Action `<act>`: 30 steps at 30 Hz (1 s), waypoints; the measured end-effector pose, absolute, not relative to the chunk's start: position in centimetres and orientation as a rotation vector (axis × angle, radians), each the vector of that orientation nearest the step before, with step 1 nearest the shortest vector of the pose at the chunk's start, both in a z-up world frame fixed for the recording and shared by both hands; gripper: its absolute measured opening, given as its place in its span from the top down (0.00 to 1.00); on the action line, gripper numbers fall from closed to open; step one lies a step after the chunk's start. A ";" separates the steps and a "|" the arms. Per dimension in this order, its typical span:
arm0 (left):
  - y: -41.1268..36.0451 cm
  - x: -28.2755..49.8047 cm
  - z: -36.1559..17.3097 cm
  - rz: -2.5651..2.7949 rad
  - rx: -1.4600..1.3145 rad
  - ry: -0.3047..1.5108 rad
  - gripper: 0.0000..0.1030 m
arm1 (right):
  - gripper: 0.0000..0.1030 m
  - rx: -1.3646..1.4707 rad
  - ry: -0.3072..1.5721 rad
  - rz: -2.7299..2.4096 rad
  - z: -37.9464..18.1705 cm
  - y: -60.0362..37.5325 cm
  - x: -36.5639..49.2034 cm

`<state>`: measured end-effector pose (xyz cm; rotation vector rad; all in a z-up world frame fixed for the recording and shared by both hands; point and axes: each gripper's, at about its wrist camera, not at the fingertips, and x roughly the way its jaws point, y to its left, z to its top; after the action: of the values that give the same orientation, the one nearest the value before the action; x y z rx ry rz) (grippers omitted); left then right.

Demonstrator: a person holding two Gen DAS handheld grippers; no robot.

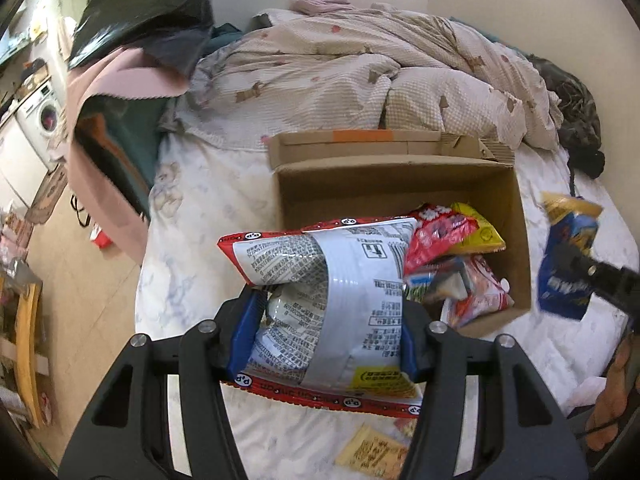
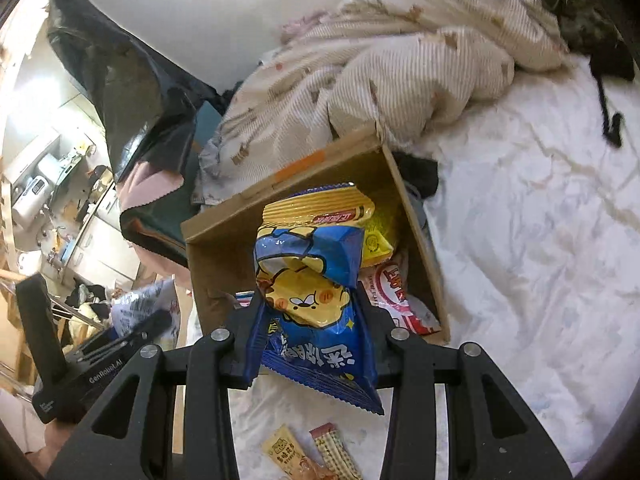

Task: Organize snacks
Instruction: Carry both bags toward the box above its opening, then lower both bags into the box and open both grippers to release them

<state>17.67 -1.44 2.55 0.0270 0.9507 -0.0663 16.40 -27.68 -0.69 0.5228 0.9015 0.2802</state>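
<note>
In the left wrist view, the left gripper (image 1: 326,336) has its fingers (image 1: 244,332) clamped across the middle of a silver-and-red snack bag (image 1: 340,280), which hangs above the near-left edge of the open cardboard box (image 1: 400,184) on the bed (image 1: 192,216). Several snacks (image 1: 452,256) already lie heaped in the box's right half, leaving its left floor bare, so I would carry this bag a little farther in and lower it flat onto that free patch before letting go; releasing here risks it tipping back over the near wall. At the far right a blue-and-yellow packet (image 1: 568,264) hangs from the other tool. In the right wrist view, the right gripper (image 2: 310,340) pinches that crumpled packet (image 2: 316,288) narrowly at its waist, just over the box's near wall (image 2: 440,320). It should wait for the bigger bag, then drop onto the pile. Two small sachets (image 2: 312,456) remain on the bed nearby.
</note>
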 end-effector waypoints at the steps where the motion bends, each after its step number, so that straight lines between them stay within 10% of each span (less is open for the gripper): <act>1: -1.8 18.5 2.3 -0.072 0.028 0.954 0.48 | 0.61 0.535 0.921 0.296 -1.1 -27.5 17.1; 30: -4.1 27.6 -5.0 -0.103 -0.006 1.023 0.47 | 0.60 0.410 1.150 0.294 -8.2 -24.6 28.5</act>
<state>27.62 -4.08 -5.05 -0.0062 1.0232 -0.1032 28.54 -24.58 -8.24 0.4096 1.1496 0.2936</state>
